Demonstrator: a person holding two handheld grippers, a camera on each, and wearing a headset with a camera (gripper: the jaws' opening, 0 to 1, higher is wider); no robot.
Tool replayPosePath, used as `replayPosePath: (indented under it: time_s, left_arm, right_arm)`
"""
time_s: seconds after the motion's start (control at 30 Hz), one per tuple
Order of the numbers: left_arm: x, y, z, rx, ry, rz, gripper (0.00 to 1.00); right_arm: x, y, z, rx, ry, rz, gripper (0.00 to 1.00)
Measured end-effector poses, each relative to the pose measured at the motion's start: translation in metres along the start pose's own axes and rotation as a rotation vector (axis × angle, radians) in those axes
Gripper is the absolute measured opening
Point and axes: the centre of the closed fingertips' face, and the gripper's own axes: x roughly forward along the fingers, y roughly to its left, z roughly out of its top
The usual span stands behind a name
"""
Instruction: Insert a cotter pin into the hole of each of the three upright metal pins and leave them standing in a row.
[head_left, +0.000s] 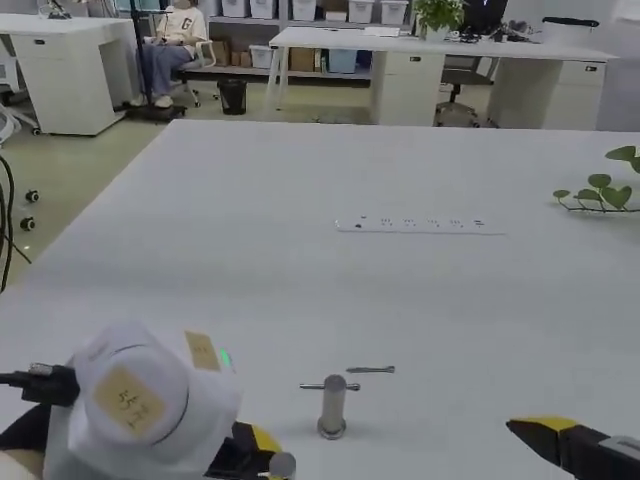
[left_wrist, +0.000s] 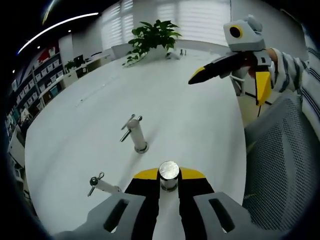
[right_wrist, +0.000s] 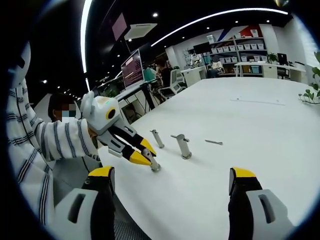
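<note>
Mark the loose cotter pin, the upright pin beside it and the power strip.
loose cotter pin (head_left: 371, 370), head view, mid-shank.
upright pin (head_left: 332, 408), head view, mid-body.
power strip (head_left: 420, 226), head view, top centre.

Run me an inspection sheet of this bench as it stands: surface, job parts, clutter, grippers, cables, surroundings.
Surface: white table, clean.
Job's things: middle pin upright with a cotter pin through it; far pin standing, also fitted; third pin with no cotter pin seen; loose cotter pin lying flat behind the middle pin.
Clutter: power strip; plant sprig at the table edge.
Grippers: left gripper jaws shut on the third pin; right gripper jaws wide open, holding nothing.
Cables: black cable at the left gripper; floor cables.
Surroundings: office desks; seated person.
</note>
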Motion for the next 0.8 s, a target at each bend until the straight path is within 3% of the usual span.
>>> replayPosePath:
  time_s: [0.1, 0.33, 0.47, 0.7, 0.8]
  left_arm:
    - [-0.0012, 0.0004, 0.0005, -0.043, -0.025, 0.000, 0.09]
    - [0.0020, -0.0008, -0.0037, -0.011, -0.005, 0.021, 0.09]
    - [0.0043, -0.0001, -0.0004, 0.005, -0.010, 0.030, 0.09]
    - [0.0047, 0.0002, 0.0004, 0.005, -0.027, 0.053, 0.10]
    - [0.0046, 0.0024, 0.0004, -0.035, -0.039, 0.072, 0.10]
  right_arm:
    - [0.0007, 0.0032, 0.0029, -0.003, -0.012, 0.009, 0.95]
    - [0.0004, 0.0042, 0.0030, -0.008, -0.009, 0.011, 0.96]
    - [0.0003, 0.0053, 0.0040, -0.012, -0.008, 0.015, 0.96]
    - [0.0009, 0.0076, 0.0063, -0.017, -0.014, 0.017, 0.95]
    - [0.0012, 0.0087, 0.0058, -0.017, -0.014, 0.021, 0.95]
